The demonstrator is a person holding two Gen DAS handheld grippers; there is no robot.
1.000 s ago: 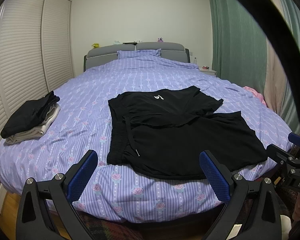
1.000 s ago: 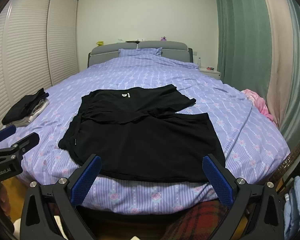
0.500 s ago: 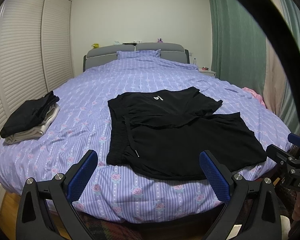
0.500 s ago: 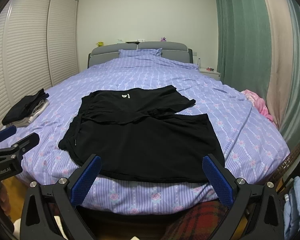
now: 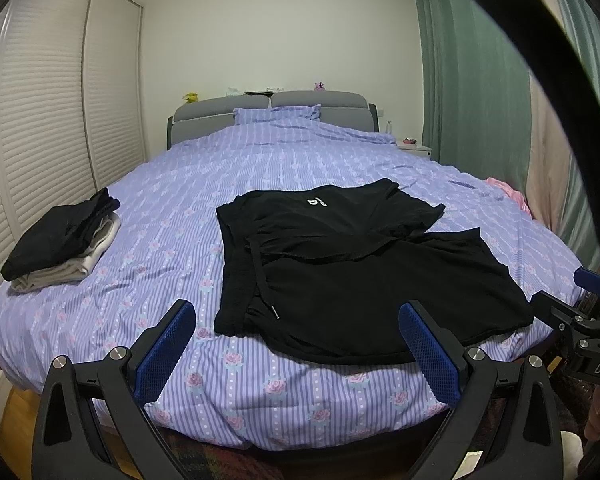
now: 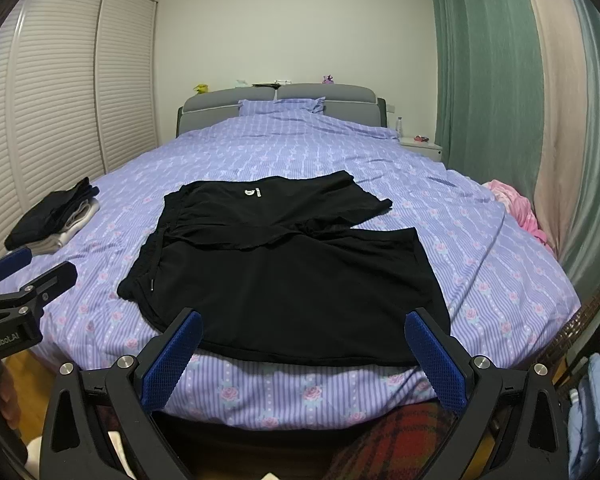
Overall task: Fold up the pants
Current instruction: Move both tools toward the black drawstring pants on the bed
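Place: bedroom in home.
- Large bed point(image 5: 300, 168) fills middle of frame, lilac striped duvet cover with small rose print.
- Grey padded headboard point(image 5: 268, 108) at far wall, matching pillow point(image 5: 276, 114) in front of it, small toys on top.
- White louvred wardrobe doors point(image 5: 40, 120) along left of frame.
- Green curtains point(image 5: 472, 80) at right of frame.
- White nightstand point(image 6: 422, 145) beside bed, right of centre.
- Stack of folded clothes point(image 5: 60, 240) on left part of bed.
- Wood floor visible at lower left.
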